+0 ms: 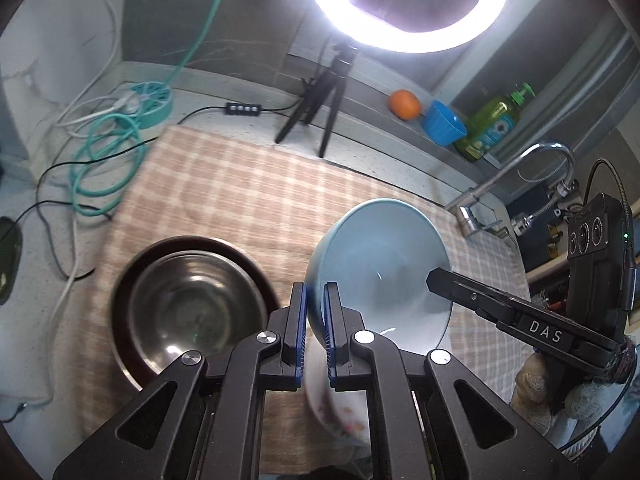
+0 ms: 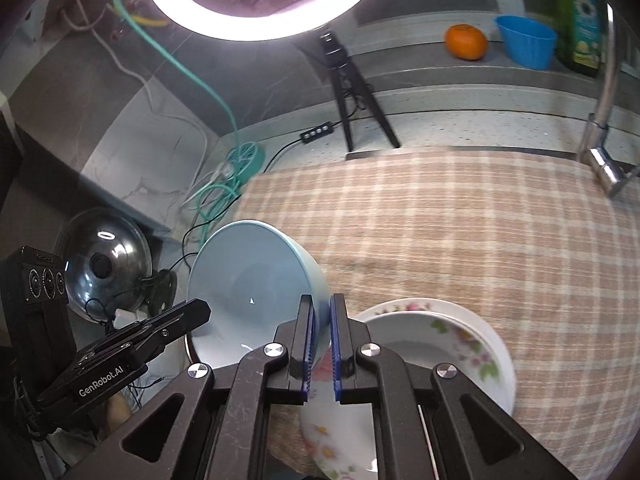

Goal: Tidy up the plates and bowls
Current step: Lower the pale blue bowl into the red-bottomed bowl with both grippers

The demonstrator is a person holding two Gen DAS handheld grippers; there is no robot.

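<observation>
Fingers [image 1: 331, 300] of left gripper [image 1: 315, 300] clamped on near rim of light blue bowl [image 1: 380, 264], frame centre-right. Right gripper [image 2: 321, 312] pinching opposite rim, same bowl [image 2: 248, 280] lower left there. Bowl tilted, carried between both. Steel bowl [image 1: 192, 304] in dark plate lower left; floral plate [image 2: 440, 344] directly under right gripper, nearer.

Black left tool [image 1: 315, 292] and right tool [image 2: 321, 304], blue pads, silver screws.
</observation>
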